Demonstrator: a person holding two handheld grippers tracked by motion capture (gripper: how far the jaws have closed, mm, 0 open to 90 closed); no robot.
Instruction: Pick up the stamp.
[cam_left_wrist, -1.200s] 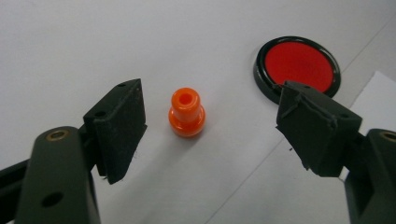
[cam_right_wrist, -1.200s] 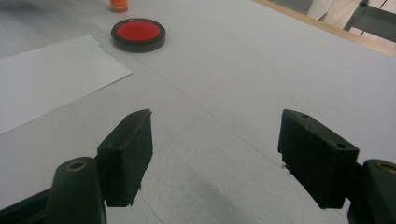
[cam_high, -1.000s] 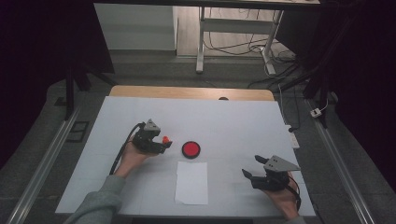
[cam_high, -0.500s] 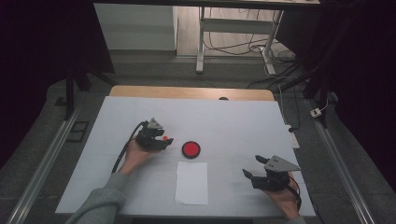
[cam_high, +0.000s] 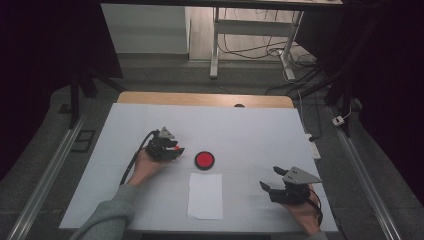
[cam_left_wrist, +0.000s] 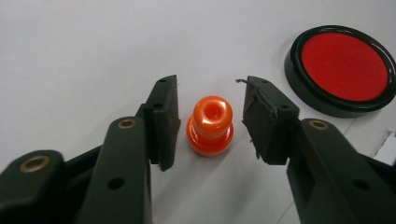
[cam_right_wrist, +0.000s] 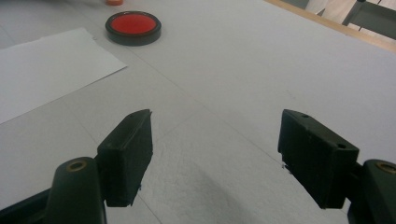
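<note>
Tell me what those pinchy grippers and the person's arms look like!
Both grippers, the left gripper and right gripper, are black with two blocky jaws and brass-coloured rivets. The right carries a grey three-cornered plate. A black cable trails from the left. The left sleeve is grey-green.

orange stamp (cam_right_wrist: 114, 2) cut off by top edge in right gripper view, sheet of paper (cam_right_wrist: 42, 65) cropped at left

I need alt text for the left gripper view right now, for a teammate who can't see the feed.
An orange stamp-like knob stands upright on the white table between the left gripper's two black jaws, which have just been closing but show a gap on each side of it. A round red ink pad in a black case lies at upper right.
</note>
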